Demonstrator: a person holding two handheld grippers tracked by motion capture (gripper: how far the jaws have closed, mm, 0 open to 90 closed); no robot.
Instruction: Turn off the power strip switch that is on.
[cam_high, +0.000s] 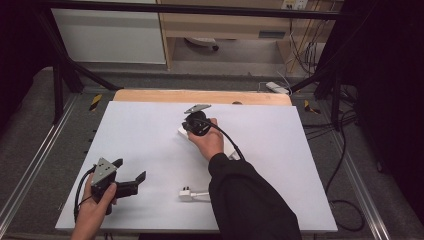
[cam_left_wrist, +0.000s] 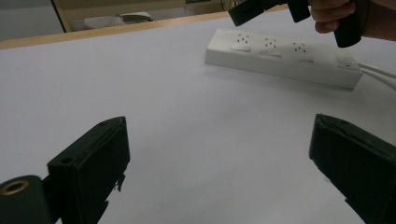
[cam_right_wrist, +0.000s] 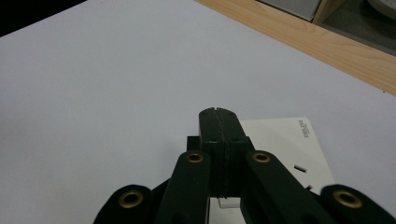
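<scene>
Right gripper (cam_high: 196, 124) is up toward the far edge of the white worktop (cam_high: 150, 135), its jaws pressed flat together with nothing between them, tip poised over the far end of the white power strip (cam_left_wrist: 280, 60), which lies mid-table and runs back toward the person's right arm. The left gripper (cam_high: 131, 176) waits near the near-left corner, jaws spread wide and empty, aimed across at the strip, while a loose white plug (cam_high: 189, 194) sits by the near edge. If this is a press on the strip, I'd say come straight down with that closed tip, gently, so the strip doesn't skate away; bracing it with the left might help.
</scene>
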